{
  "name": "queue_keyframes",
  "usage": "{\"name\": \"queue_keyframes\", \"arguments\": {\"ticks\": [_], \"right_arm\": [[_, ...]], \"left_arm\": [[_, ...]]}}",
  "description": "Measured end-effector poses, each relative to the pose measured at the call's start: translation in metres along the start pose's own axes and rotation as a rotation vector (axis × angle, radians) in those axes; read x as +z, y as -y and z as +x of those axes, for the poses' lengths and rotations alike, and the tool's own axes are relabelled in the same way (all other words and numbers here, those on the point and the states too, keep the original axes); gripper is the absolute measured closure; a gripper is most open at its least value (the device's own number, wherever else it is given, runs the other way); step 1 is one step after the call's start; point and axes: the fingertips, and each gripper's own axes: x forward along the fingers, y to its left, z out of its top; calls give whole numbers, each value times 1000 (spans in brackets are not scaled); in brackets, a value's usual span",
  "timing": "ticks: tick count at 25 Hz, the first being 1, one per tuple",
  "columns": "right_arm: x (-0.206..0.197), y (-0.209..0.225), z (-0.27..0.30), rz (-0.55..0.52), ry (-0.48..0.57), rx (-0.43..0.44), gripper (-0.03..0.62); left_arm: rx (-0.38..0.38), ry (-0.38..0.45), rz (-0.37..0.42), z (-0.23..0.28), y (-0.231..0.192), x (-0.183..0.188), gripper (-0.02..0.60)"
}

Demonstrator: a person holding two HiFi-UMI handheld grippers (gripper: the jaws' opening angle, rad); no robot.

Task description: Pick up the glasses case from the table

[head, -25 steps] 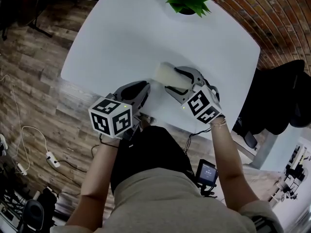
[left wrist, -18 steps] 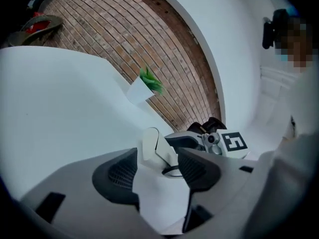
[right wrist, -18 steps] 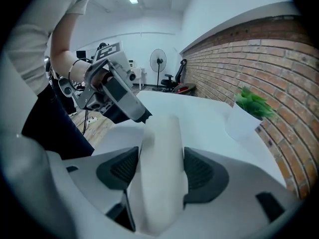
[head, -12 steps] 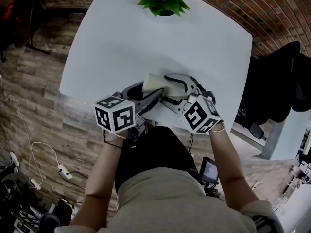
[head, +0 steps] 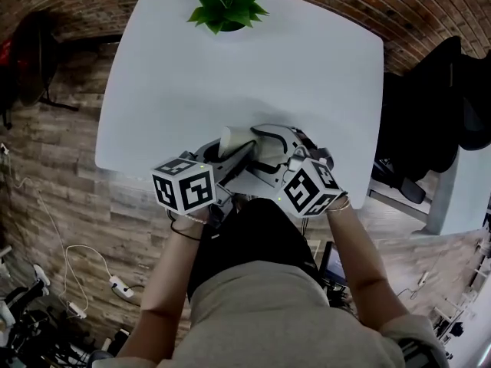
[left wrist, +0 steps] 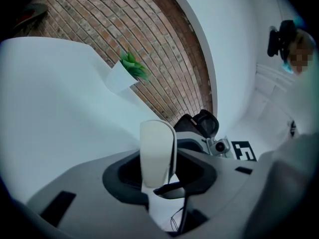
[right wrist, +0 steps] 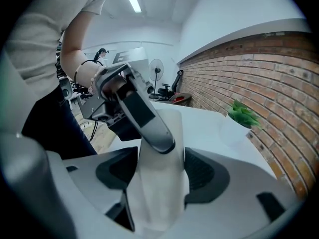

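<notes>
The white glasses case (head: 236,138) hangs just above the near part of the white table (head: 192,75). My right gripper (head: 259,150) is shut on it, its pads pressing both long sides of the case (right wrist: 162,183). My left gripper (head: 230,150) has come in from the left. Its jaws straddle the case's free end (left wrist: 157,153) and are closing, with a gap showing on each side. One left finger (right wrist: 149,118) lies along the top of the case in the right gripper view.
A potted green plant (head: 225,4) stands at the table's far edge. A dark chair with black cloth (head: 437,106) sits right of the table. Cables and plugs (head: 115,286) lie on the wooden floor to the left.
My left gripper swung right from the table's near edge and opened its jaws round the case's end. The right gripper kept its grip and raised the case slightly.
</notes>
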Motion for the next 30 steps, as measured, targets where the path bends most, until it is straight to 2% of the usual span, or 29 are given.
{"name": "queue_keyframes", "arguments": {"ticks": [6, 9, 15, 23, 26, 30], "right_arm": [[1, 9, -12, 98, 6, -87, 296], [7, 17, -25, 146, 35, -135, 283], [22, 31, -53, 224, 106, -231, 342], [47, 72, -107, 485, 337, -431, 363], [57, 83, -127, 553, 399, -473, 365], [73, 89, -152, 585, 466, -531, 432]], "left_arm": [[2, 8, 70, 2, 16, 8, 428], [15, 37, 84, -4, 22, 17, 430], [53, 138, 139, -21, 33, 50, 431], [42, 267, 180, -45, 55, 87, 431], [33, 296, 239, -54, 71, 103, 431], [18, 361, 314, -65, 90, 124, 431]]}}
